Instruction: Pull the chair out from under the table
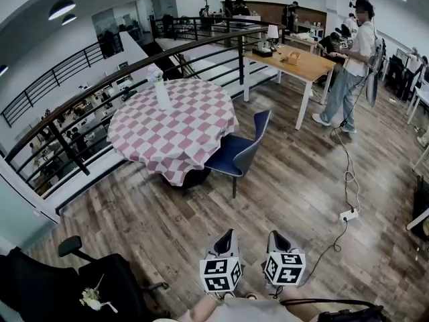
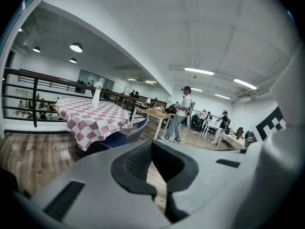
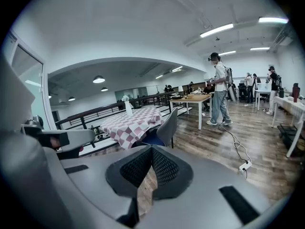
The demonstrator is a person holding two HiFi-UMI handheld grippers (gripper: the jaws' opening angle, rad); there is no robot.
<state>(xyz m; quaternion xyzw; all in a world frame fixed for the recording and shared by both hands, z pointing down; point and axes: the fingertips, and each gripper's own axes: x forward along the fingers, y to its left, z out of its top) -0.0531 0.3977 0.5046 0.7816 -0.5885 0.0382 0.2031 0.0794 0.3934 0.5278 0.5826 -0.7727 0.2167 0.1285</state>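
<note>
- Chair [image 1: 236, 151]: far centre, seat partly under right edge of checkered counter [image 1: 167, 129], well apart from claws.
- Left claw [image 1: 226, 239] & right claw [image 1: 277, 240]: both clenched, empty.
- Prob. light, stiff shell; grab backrest [image 1: 261, 123] top edge.

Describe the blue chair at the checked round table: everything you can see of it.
The chair has a blue moulded seat and a curved back, plastic by its look, on thin dark legs. It stands upright on the wood floor. Its seat front is tucked under the hanging edge of the pink-and-white checked tablecloth, which seems to brush it, and its back faces away. Nothing lies on it.
</note>
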